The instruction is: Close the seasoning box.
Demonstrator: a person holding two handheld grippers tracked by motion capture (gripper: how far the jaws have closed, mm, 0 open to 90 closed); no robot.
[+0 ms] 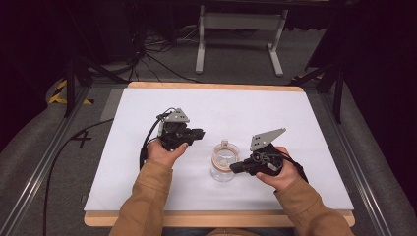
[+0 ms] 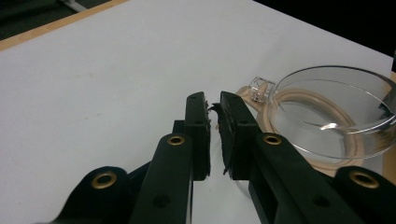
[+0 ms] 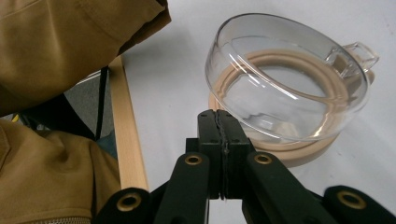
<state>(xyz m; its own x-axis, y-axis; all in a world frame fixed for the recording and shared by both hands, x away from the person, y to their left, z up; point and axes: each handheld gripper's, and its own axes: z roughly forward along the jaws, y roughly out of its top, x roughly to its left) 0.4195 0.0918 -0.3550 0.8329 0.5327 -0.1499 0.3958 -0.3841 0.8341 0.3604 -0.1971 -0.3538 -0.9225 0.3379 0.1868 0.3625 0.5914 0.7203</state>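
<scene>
A clear round container (image 1: 224, 161) with a tan ring around it and a small clear tab stands on the white table (image 1: 147, 187), near the front middle. My left gripper (image 1: 198, 132) hovers just to its left, jaws drawn together to a thin slit with nothing in it. In the left gripper view those jaws (image 2: 213, 100) point past the container (image 2: 327, 112), which lies to their right. My right gripper (image 1: 232, 168) sits at the container's right side, shut and empty. Seen from the right gripper view, its tips (image 3: 217, 114) stop just short of the clear wall (image 3: 285, 79).
The table's wooden front edge (image 3: 126, 135) runs close behind the container, and a tan sleeve (image 3: 60, 46) lies beside it. White tabletop stretches to the back and both sides. A white frame (image 1: 241, 29) and cables (image 1: 152, 49) lie on the floor beyond.
</scene>
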